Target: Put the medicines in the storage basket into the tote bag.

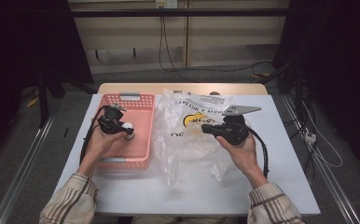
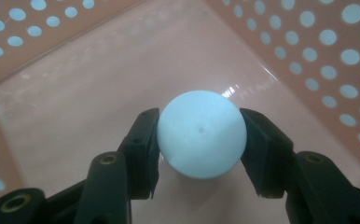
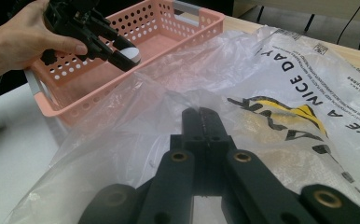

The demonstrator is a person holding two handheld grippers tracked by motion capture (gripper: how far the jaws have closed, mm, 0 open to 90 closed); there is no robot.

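The left gripper (image 2: 199, 140) sits inside the pink basket (image 1: 143, 105) at the left of the worktop (image 1: 290, 154). Its jaws have a white ball (image 2: 200, 134) between them, one pad against each side, and the ball rests just above the basket floor. The grip appears seated near the ball's widest part.

The right gripper (image 3: 205, 122) has its jaws clenched together, pinching a fold of the clear plastic bag (image 3: 280, 84) that lies crumpled just beside the basket.

Risks noted:
- The ball is smooth and round, and the pads meet it on small areas only. A contact slightly off centre could squirt it out during a lift.
- A light hold could let the ball drop and roll across the basket.
- The bag mouth cannot be told from these views. If the pinched fold takes in both layers, the bag may not open to receive the ball.
- A pull on the thin film could drag the bag against the basket.
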